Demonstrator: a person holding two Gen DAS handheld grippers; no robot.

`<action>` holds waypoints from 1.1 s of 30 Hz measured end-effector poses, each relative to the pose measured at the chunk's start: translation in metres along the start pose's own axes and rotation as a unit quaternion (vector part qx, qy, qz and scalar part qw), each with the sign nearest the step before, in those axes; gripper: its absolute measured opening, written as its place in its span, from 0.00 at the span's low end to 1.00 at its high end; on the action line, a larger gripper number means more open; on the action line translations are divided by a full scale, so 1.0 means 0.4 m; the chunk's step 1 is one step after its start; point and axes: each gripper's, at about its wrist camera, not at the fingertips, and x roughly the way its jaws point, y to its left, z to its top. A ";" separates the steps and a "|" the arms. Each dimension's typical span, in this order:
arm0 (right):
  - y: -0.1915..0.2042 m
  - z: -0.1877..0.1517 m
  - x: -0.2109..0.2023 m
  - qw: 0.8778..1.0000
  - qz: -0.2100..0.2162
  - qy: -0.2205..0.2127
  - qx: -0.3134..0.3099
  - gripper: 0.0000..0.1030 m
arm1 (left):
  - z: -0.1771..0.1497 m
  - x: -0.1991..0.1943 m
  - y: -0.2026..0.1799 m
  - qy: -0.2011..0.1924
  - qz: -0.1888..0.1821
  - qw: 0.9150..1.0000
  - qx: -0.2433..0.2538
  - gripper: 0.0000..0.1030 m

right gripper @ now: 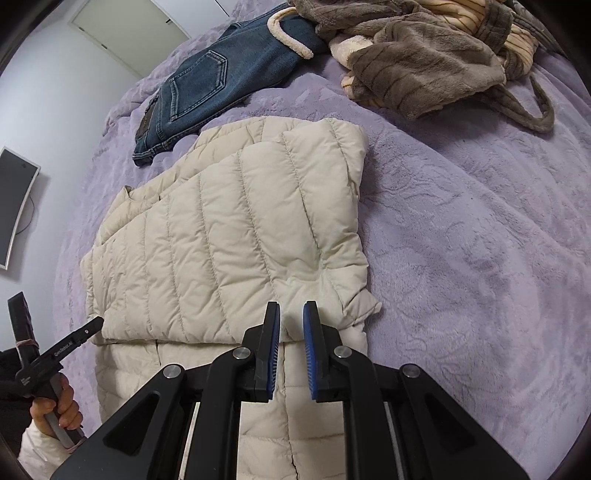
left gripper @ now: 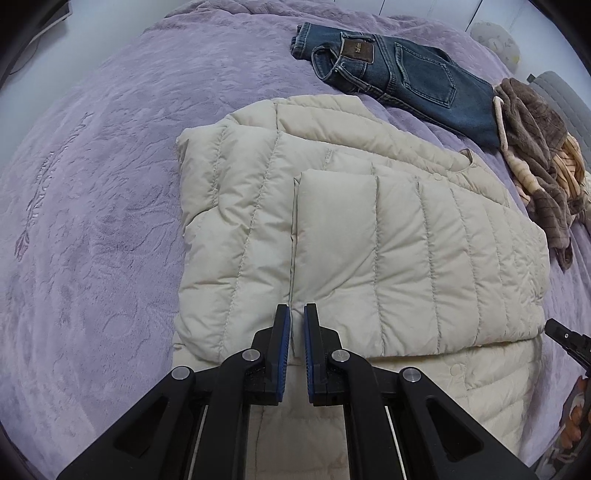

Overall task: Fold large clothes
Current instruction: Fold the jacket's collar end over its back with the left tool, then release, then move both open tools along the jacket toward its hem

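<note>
Cream puffer jacket (left gripper: 332, 229) just ahead | left claw (left gripper: 293, 323) apart | right claw (right gripper: 291, 319) apart

Bare purple blanket (left gripper: 92, 221) to my left and right (right gripper: 480, 258) of the jacket (left gripper: 332, 240), open for passing. Jeans (left gripper: 406, 70) and brown robe (right gripper: 424, 59) block the far side.

lilac plush bedspread (right gripper: 480, 240) covers the bed; white wall (right gripper: 55, 92), wall-mounted curved screen (right gripper: 16, 206), pale door (right gripper: 129, 26).
</note>
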 end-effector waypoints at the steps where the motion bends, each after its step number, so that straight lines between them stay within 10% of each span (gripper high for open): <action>1: 0.000 -0.004 -0.003 1.000 -0.001 0.002 0.002 0.14 | -0.004 -0.006 -0.002 0.001 0.001 1.000 0.002 0.09; 7: 0.012 -0.039 -0.025 1.000 0.001 0.014 0.012 0.18 | -0.031 -0.048 -0.014 0.009 0.007 1.000 0.011 0.09; 11: 0.031 -0.061 -0.049 1.000 0.001 0.011 0.015 0.64 | -0.053 -0.067 -0.023 0.019 0.012 1.000 0.022 0.09; 19: 0.068 -0.106 -0.087 1.000 0.007 0.018 0.023 0.65 | -0.110 -0.110 -0.013 0.038 0.004 0.999 0.020 0.09; 20: 0.071 -0.112 -0.091 0.999 0.006 0.020 0.025 0.69 | -0.118 -0.115 -0.010 0.040 0.003 0.999 0.019 0.14; 22: 0.075 -0.123 -0.101 0.999 0.006 0.022 0.027 0.72 | -0.130 -0.129 -0.002 0.042 0.007 0.999 0.014 0.84; 23: 0.076 -0.128 -0.106 0.999 0.007 0.023 0.028 0.72 | -0.137 -0.145 0.004 0.028 0.018 0.999 0.009 0.98; 33: 0.106 -0.175 -0.160 1.000 0.008 0.019 0.023 0.87 | -0.171 -0.224 0.033 0.023 0.030 0.999 0.020 0.99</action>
